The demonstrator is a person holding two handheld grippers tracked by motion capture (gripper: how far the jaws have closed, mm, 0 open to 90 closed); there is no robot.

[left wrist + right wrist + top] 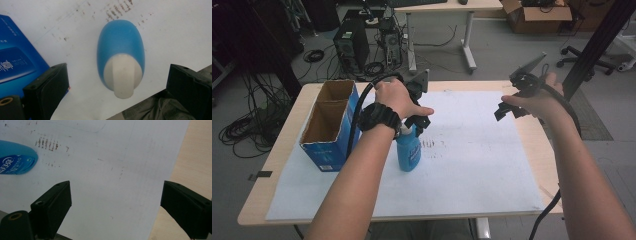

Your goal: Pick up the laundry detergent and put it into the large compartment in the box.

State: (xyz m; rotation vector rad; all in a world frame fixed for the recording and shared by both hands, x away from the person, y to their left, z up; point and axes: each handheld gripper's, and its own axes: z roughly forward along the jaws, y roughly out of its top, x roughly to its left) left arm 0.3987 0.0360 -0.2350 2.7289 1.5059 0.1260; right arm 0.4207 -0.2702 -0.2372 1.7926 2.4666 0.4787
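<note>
- Two grippers are at work, and the left gripper (pixel 117 82) is the one busy now: it hangs above the blue bottle (pixel 120 47), looking down on the bottle's white cap (pixel 123 75).
- Its jaws stand wide apart. The cap lies between them, nearer the middle than either jaw, and no jaw touches the bottle yet.
- The bottle stands upright on the white sheet (pixel 472 165), just beside the blue cardboard box (pixel 329 127), which passes behind the left-side jaw in the left gripper view.
- The right gripper (pixel 115 202) is held away over the bare sheet, also with jaws spread and nothing between them. The bottle shows far beyond its left-side jaw, at the upper corner of its view.
- I judge the step in hand to be the approach for grasping the bottle, possibly to put it in the open box.
- The next move calls for lowering the left gripper until the jaws flank the neck or the body, then closing evenly so the smooth, rounded bottle does not slip or tip.
</note>
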